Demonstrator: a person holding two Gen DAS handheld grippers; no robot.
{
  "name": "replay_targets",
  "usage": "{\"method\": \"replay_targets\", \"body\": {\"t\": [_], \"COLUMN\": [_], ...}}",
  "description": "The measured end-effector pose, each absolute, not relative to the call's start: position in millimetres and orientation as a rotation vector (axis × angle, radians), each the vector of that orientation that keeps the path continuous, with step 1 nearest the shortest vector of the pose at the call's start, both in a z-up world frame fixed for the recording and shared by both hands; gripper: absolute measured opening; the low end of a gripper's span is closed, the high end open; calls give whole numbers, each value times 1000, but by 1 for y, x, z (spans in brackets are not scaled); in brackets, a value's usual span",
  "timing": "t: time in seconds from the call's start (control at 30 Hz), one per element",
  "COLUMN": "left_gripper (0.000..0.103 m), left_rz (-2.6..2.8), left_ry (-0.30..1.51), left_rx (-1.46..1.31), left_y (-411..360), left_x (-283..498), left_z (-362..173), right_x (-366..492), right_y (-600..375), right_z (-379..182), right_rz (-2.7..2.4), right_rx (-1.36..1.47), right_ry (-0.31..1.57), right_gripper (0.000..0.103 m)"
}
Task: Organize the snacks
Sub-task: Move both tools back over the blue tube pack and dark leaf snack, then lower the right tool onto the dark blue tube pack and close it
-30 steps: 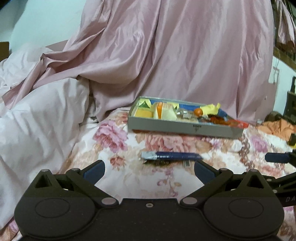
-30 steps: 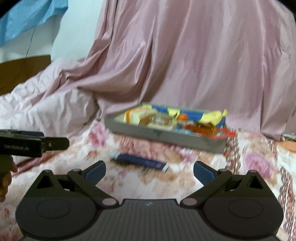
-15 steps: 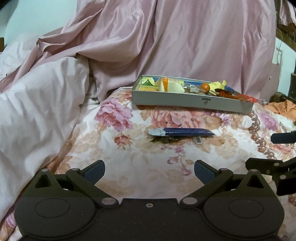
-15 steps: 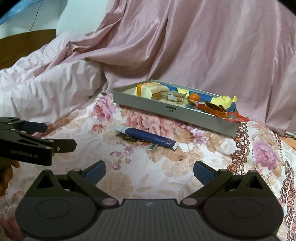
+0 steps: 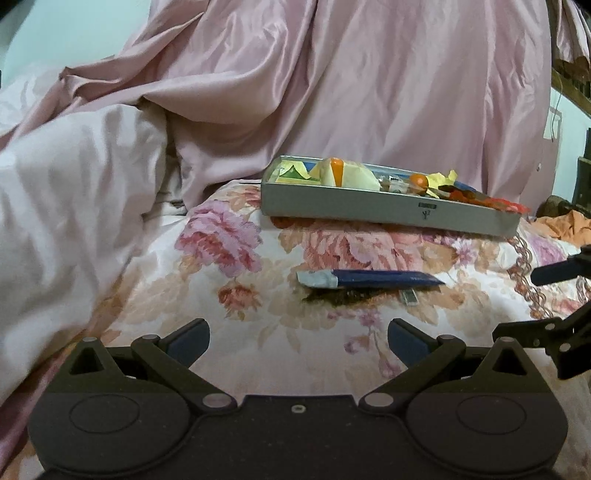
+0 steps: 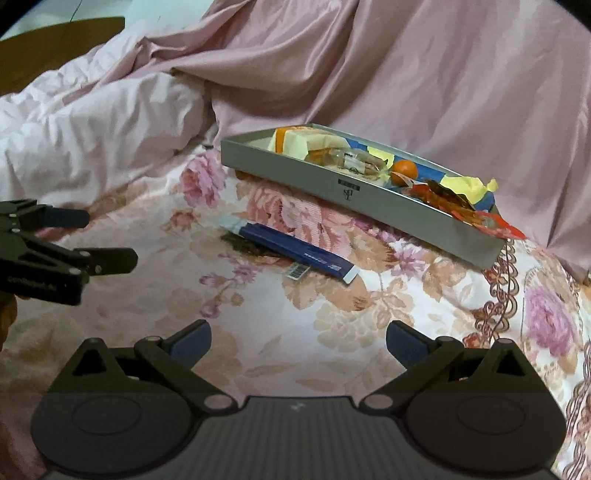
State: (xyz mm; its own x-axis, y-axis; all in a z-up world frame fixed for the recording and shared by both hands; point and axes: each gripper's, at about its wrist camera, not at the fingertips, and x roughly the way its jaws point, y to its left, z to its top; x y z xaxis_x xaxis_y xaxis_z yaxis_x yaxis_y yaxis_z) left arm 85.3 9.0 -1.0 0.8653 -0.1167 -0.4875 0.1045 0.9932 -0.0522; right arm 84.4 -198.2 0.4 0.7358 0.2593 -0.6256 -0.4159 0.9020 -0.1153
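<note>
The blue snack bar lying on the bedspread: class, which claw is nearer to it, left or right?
Hard to call; roughly equal. The blue snack bar lies just ahead of the open left claw, facing its long side. The open right claw faces it at an angle, similarly short of it.

A bed with a floral cover [image 5: 258,332] fills the lower frame; a glossy pink sheet [image 5: 369,92] drapes behind, a pale wall [image 5: 74,33] upper left, a brown headboard [image 6: 55,51].
</note>
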Motion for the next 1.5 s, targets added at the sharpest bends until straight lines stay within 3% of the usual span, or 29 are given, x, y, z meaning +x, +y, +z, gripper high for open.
{"method": "replay_targets", "body": {"t": [0.33, 0.73, 1.07, 1.4, 1.5], "left_gripper": [102, 102, 102, 102, 102], "left_rz": [-120, -175, -174, -215, -225], "left_ry": [497, 525, 539, 539, 545], "left_rx": [-66, -82, -115, -89, -79], "left_y": [16, 25, 30, 24, 21], "left_x": [141, 154, 157, 154, 154], "left_z": [-9, -17, -18, -19, -20], "right_x": [150, 199, 202, 204, 202], "right_y": [-181, -143, -131, -111, -108], "right_z": [3, -31, -37, -55, -58], "right_rz": [398, 412, 443, 367, 364], "right_rx": [-379, -546, -631, -862, -909], "right_ry": [603, 611, 594, 536, 530], "right_gripper": [102, 74, 39, 35, 25]}}
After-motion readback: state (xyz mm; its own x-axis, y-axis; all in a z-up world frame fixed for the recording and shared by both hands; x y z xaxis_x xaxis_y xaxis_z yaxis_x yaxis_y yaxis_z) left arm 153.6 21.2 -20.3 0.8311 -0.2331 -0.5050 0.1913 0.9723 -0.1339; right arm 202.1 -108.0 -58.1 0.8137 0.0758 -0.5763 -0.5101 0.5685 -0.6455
